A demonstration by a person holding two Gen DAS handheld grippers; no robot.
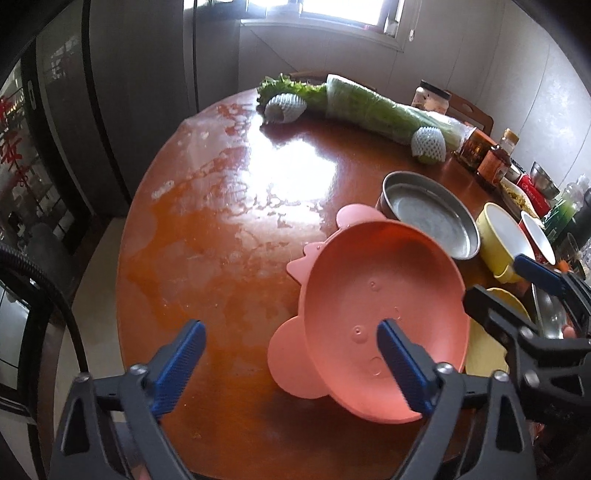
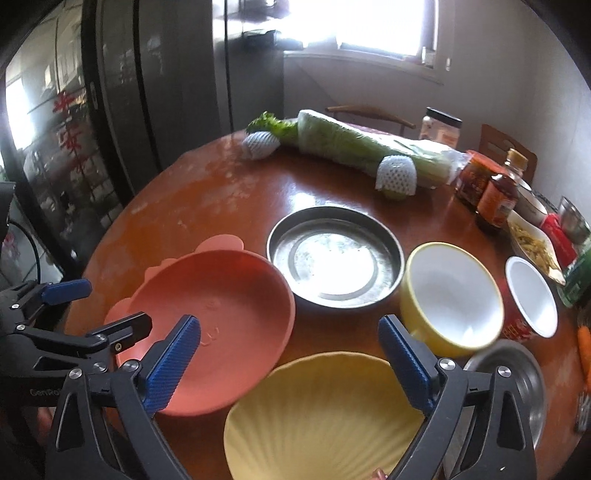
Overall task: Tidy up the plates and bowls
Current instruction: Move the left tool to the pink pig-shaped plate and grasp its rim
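Step judged: approach, nothing gripped yet. Left gripper (image 1: 291, 363) jaws held wide, empty, straddling rim of pink animal-shaped plastic plate (image 1: 384, 291) on round wooden table (image 1: 207, 236). Right gripper (image 2: 290, 360) jaws wide, empty, above yellow shell-shaped plate (image 2: 317, 417). Next: rim to be pinched, plate lifted for stacking.

Daylight from the window (image 1: 332, 11) at the back, blown out to plain white in both views. Strong glare patch on the glossy table (image 1: 288, 177), washing out its middle in the left view; a softer sheen on the steel pan (image 2: 332, 254). Room otherwise dim, walls grey. Fisheye bends the edges, corners black. Right view slightly soft; the yellow bowl (image 2: 450, 295) smears at its near rim.
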